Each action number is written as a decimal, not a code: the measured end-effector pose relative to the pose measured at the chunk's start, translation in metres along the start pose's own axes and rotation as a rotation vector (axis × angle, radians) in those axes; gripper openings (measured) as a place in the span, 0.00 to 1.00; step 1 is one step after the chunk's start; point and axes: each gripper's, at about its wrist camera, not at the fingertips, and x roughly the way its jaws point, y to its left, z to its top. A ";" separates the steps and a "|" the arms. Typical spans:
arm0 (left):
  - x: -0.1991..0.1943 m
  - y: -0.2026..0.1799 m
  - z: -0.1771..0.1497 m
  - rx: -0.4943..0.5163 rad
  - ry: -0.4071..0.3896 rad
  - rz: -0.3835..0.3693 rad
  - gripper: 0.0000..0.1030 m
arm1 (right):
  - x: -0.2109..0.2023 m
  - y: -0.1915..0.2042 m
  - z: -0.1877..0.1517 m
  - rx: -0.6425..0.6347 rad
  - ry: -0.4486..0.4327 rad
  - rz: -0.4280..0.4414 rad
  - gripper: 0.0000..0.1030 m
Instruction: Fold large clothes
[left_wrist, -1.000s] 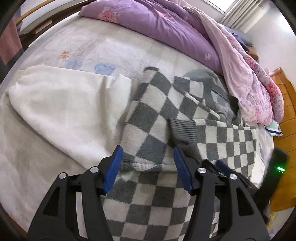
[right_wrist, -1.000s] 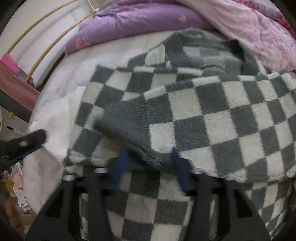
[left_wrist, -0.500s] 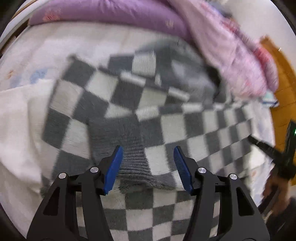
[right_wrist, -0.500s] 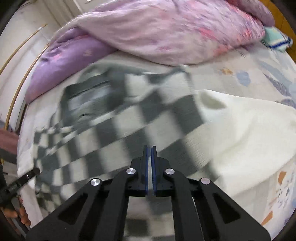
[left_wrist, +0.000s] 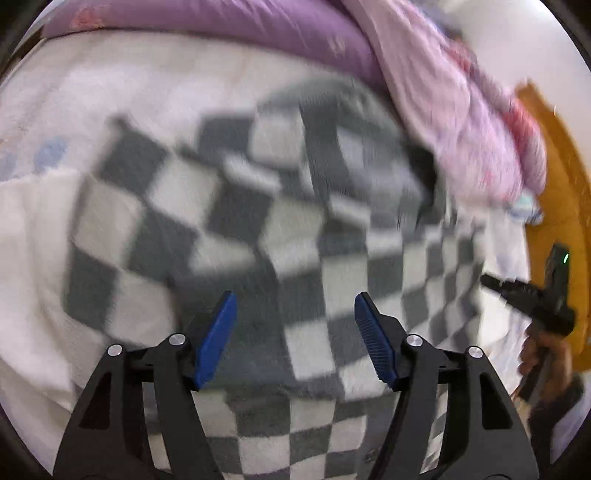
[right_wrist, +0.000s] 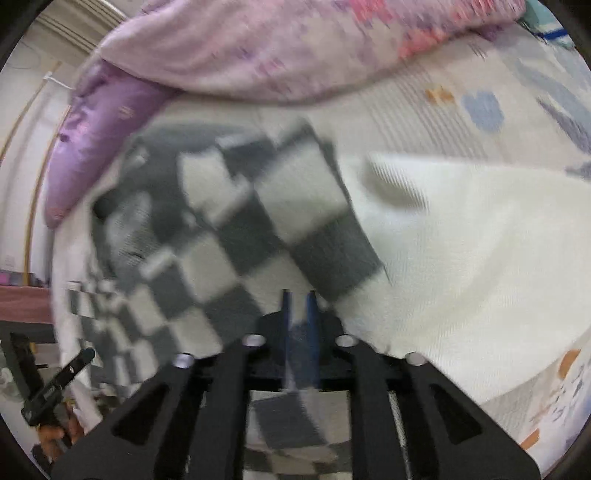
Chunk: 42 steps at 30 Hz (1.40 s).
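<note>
A grey-and-white checkered sweater (left_wrist: 280, 221) lies spread on the bed, blurred by motion; it also shows in the right wrist view (right_wrist: 236, 236). My left gripper (left_wrist: 293, 328) is open and empty, its blue pads hovering over the sweater's folded sleeve. My right gripper (right_wrist: 298, 314) has its blue pads almost together with only a thin gap; nothing is visibly between them. It sits over the sweater's edge where it meets a white garment (right_wrist: 461, 266). The right gripper also shows at the far right of the left wrist view (left_wrist: 532, 299).
A white garment (left_wrist: 33, 258) lies on the bed beside the sweater. A purple and pink quilt (left_wrist: 424, 74) is piled along the far side, also in the right wrist view (right_wrist: 280, 51). A wooden bed frame (left_wrist: 554, 177) stands at the right.
The right gripper let go of the sweater sleeve, shut, and swung to the sweater's other side by the white garment. The left gripper shifted over the sweater and stayed open.
</note>
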 end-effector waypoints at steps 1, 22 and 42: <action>-0.005 0.007 0.009 -0.017 -0.015 0.009 0.71 | -0.004 -0.001 0.008 0.011 -0.011 -0.006 0.43; 0.067 0.109 0.140 -0.114 0.174 0.273 0.47 | 0.075 -0.024 0.109 0.139 0.188 -0.096 0.37; -0.133 0.055 0.007 -0.008 -0.160 0.168 0.17 | -0.096 0.001 -0.016 -0.056 -0.136 0.107 0.16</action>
